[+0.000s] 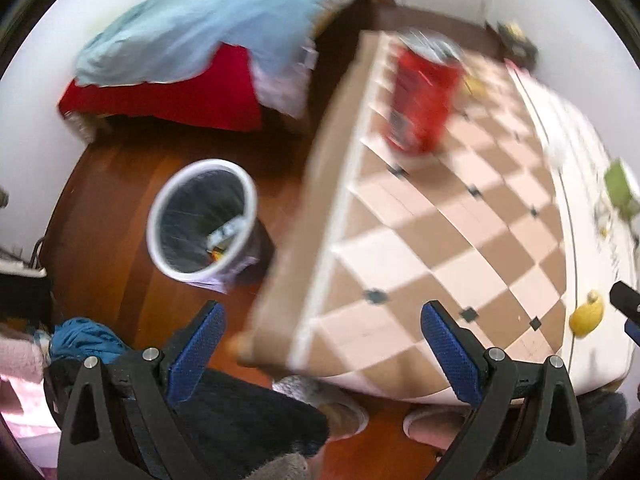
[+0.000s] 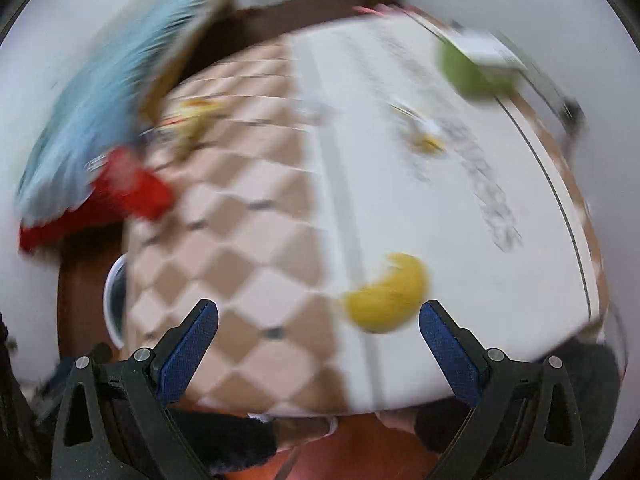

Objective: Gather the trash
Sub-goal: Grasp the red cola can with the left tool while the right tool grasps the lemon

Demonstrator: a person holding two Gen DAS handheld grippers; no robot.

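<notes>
A red can (image 1: pixel 422 98) stands upright on the checkered table (image 1: pixel 420 248), far ahead of my left gripper (image 1: pixel 322 314), which is open and empty over the table's near corner. A white waste bin (image 1: pixel 202 220) with a dark liner sits on the wooden floor left of the table and holds a few scraps. A yellow peel (image 2: pixel 386 294) lies on the table just ahead of my right gripper (image 2: pixel 318 312), closer to its right finger; that gripper is open and empty. The same peel (image 1: pixel 586 314) shows at the left view's right edge. The right wrist view is motion-blurred; the red can (image 2: pixel 132 188) appears at left.
A green-and-white carton (image 2: pixel 476 64) and small yellow scraps (image 2: pixel 426 142) lie further back on the table. A bed with light blue blanket (image 1: pixel 208 28) and red sheet (image 1: pixel 168 100) stands behind the bin. Clothes (image 1: pixel 80 340) lie on the floor at left. A person's slippered feet (image 1: pixel 344 416) are below the table edge.
</notes>
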